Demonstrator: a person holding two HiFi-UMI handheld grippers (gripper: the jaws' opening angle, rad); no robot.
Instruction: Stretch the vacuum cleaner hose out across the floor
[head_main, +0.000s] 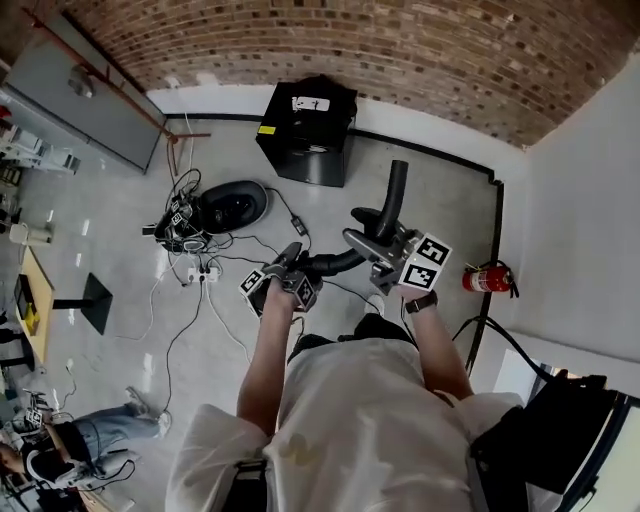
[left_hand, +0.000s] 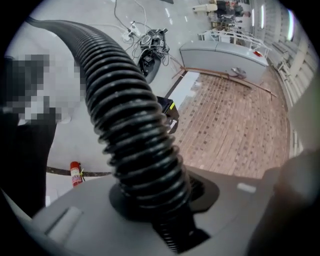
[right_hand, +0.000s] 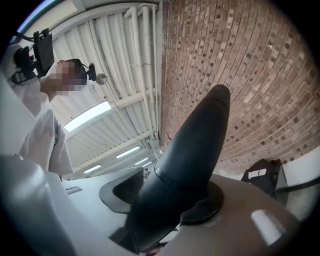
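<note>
The black ribbed vacuum hose (head_main: 335, 262) runs between my two grippers at waist height in the head view. My left gripper (head_main: 283, 280) is shut on the ribbed part, and in the left gripper view the hose (left_hand: 125, 110) rises out of the jaws of that gripper (left_hand: 165, 210) and curves away to the upper left. My right gripper (head_main: 385, 245) is shut on the hose's smooth black nozzle (head_main: 397, 190), which points up and away. In the right gripper view the nozzle (right_hand: 190, 160) stands clamped in this gripper (right_hand: 175, 215), against the brick wall.
A black rounded machine (head_main: 235, 205) lies on the grey floor among cables and a power strip (head_main: 203, 272). A black box (head_main: 305, 130) stands by the brick wall. A red fire extinguisher (head_main: 485, 278) sits at the right wall. Another person (head_main: 60, 440) sits at lower left.
</note>
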